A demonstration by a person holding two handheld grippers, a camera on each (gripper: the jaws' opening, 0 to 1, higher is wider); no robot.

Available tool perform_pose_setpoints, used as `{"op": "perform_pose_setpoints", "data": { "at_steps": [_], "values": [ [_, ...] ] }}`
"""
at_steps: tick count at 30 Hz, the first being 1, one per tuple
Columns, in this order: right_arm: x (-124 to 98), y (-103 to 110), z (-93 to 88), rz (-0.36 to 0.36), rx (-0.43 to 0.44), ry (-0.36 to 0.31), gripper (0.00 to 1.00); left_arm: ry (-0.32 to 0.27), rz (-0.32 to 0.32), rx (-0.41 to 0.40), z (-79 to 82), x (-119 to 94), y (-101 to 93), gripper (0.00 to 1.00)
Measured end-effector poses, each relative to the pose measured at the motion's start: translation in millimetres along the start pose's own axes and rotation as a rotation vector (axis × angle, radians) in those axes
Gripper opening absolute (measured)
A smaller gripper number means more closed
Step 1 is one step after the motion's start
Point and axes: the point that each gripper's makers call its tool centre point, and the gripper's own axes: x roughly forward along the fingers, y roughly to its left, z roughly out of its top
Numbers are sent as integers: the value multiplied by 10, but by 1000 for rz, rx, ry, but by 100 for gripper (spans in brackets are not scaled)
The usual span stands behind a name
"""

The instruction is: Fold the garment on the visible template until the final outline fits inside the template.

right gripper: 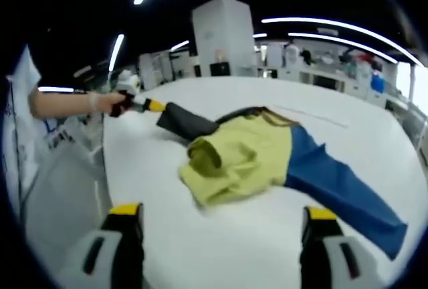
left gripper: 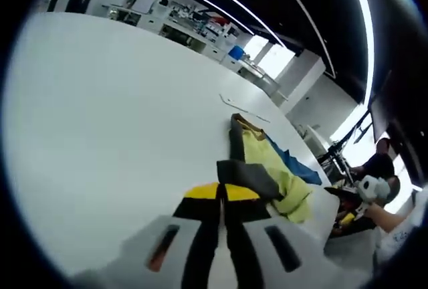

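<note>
A garment lies crumpled on the white table (right gripper: 374, 128): a yellow-green body (right gripper: 244, 155), a blue sleeve (right gripper: 334, 185) stretched to the right, and a dark grey sleeve (right gripper: 187, 123) pulled out to the left. My left gripper (left gripper: 222, 194) is shut on the end of that dark grey sleeve (left gripper: 246, 175), with the yellow-green body (left gripper: 267, 165) beyond it. In the right gripper view the left gripper (right gripper: 148, 105) comes in from the left, held by a gloved hand (right gripper: 107, 102). My right gripper (right gripper: 223, 219) is open, jaws wide apart, just short of the garment.
A thin template line (right gripper: 314, 115) runs over the table behind the garment, also seen as a line (left gripper: 244, 108) in the left gripper view. The table edge (right gripper: 103, 168) drops off at the left. A person's gloved hand (left gripper: 371, 187) is at the far right. Lab benches (left gripper: 194, 25) stand behind.
</note>
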Motion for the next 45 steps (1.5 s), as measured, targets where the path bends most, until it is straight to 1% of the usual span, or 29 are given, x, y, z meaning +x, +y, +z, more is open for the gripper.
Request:
{"op": "perform_pose_setpoints", "data": {
  "at_steps": [2,5,7,9,10,11,14,15,17,18,20,23,24,26,28,30,32,33,36,38,40,42,44,45],
  "values": [
    [68,2,25,-1,-14,13,91,-1,-1,1,2,-15,19,0],
    [209,-18,99,-10,-42,0,86,0,-1,5,-17,-29,-8,0],
    [338,-16,141,-20,-49,12,77,3,-1,8,-18,-36,9,0],
    [507,33,174,-19,-85,21,69,3,0,8,-7,-49,50,0],
    [525,48,175,-19,-84,24,67,0,0,5,5,-60,74,0],
    [593,79,173,-17,-104,43,64,-1,0,5,10,-68,93,0],
    [748,100,141,-6,-122,65,54,-6,3,0,12,-104,107,0],
    [789,92,88,-15,-138,104,48,-8,5,0,7,-115,104,0],
    [854,83,45,-24,-152,128,40,-10,12,-2,-4,-145,104,0],
    [867,55,-3,-37,-153,154,37,-11,15,-4,-9,-164,111,0],
    [889,23,-34,-53,-170,168,30,-15,21,-8,-13,-193,128,0],
    [899,-34,-93,-67,-161,191,14,-18,34,-13,-41,-246,127,0],
    [882,-26,-106,-59,-153,198,6,-20,37,-17,-50,-263,131,0],
    [849,-20,-102,-64,-139,197,4,-22,45,-21,-33,-283,208,0],
    [830,-35,-102,-66,-126,198,2,-23,57,-23,-48,-321,220,0],
    [816,-61,-118,-68,-141,206,1,-26,68,-29,-32,-363,312,0],
    [789,-85,-133,-67,-139,213,1,-27,82,-36,-43,-406,357,0],
    [777,-97,-139,-68,-137,216,1,-27,89,-38,-61,-421,349,0],
    [731,-153,-172,-77,-138,226,1,-28,116,-49,-61,-486,475,0],
    [702,-197,-191,-83,-134,231,1,-34,133,-60,-41,-530,606,0],
    [683,-227,-207,-89,-128,234,1,-26,152,-63,-46,-549,652,0],
    [675,-239,-216,-93,-125,237,1,-22,176,-67,-4,-650,877,0],
    [672,-237,-219,-94,-125,240,1,-26,197,-76,43,-709,1060,0],
    [670,-238,-220,-96,-123,241,1,-27,203,-80,52,-718,1095,0]
  ]
}}
